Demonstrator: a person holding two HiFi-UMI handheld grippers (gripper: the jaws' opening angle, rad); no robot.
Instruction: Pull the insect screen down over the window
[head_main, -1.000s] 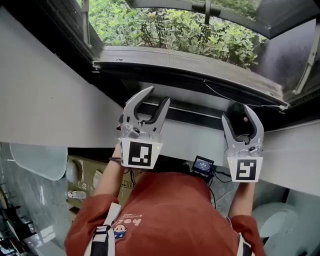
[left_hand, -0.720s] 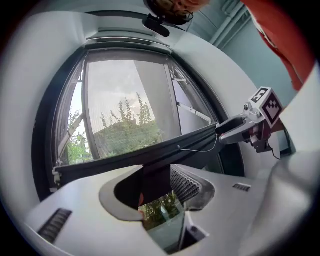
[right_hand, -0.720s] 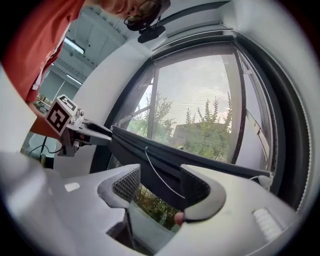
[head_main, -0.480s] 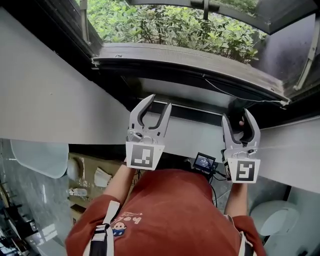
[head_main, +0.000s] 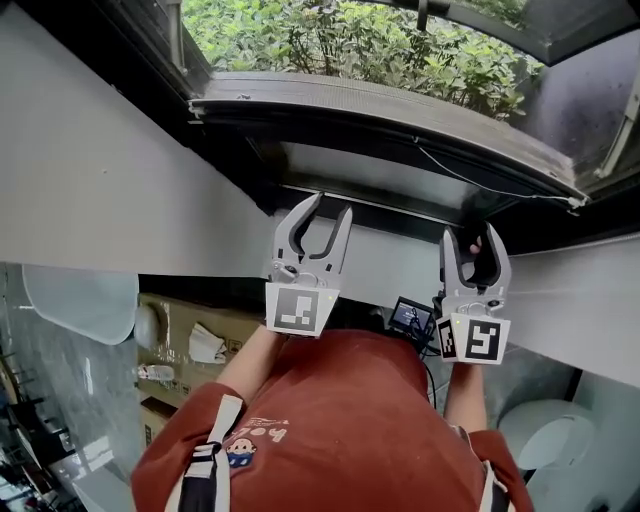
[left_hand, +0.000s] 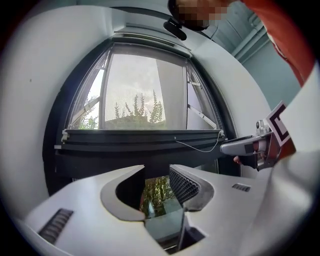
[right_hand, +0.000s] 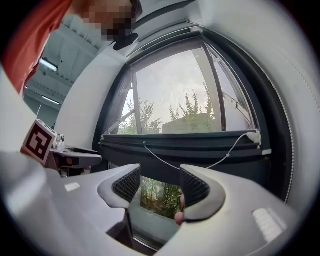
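While both hang below the screen bar (head_main: 380, 115), the left gripper (head_main: 331, 204) closing on nothing, the right gripper (head_main: 470, 240) apart and empty, reaching seems underway; next, clamp that bar.

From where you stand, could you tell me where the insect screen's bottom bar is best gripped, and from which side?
Grip the dark bottom bar left of its middle, coming up from below on the room side. It lies level across the window with its lower edge free. I would avoid the white cord sagging under its right part.
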